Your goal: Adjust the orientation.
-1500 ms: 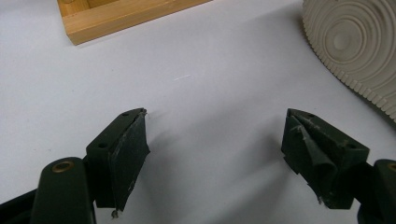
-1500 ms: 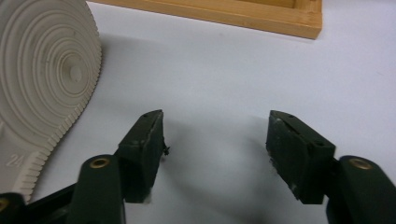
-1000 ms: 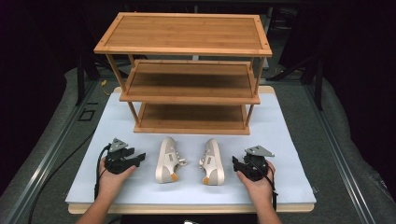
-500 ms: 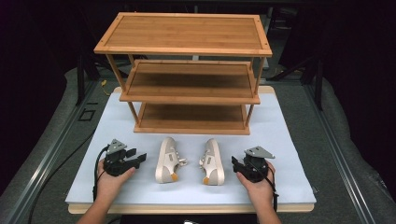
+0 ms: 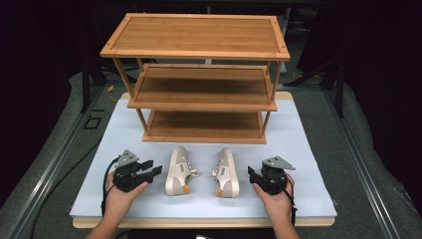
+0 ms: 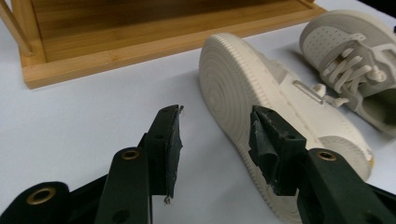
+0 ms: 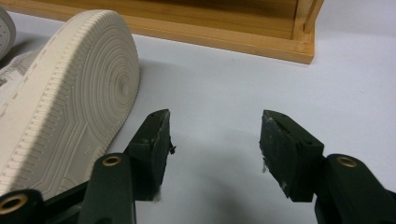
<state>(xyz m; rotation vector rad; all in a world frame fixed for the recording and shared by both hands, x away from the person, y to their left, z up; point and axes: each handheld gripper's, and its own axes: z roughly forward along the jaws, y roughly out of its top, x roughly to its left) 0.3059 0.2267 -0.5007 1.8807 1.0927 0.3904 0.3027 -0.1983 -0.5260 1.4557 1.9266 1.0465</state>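
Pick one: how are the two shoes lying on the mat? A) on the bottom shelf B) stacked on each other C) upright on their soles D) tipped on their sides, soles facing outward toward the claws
D: the left shoe and right shoe lie on their sides on the white mat, tops facing each other, and each gripper view looks onto a ribbed sole.

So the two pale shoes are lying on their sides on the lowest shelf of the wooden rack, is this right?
Not quite. The two pale shoes, left one and right one, do lie on their sides, but on the white table surface in front of the wooden rack, not on its lowest shelf. The high view shows this.
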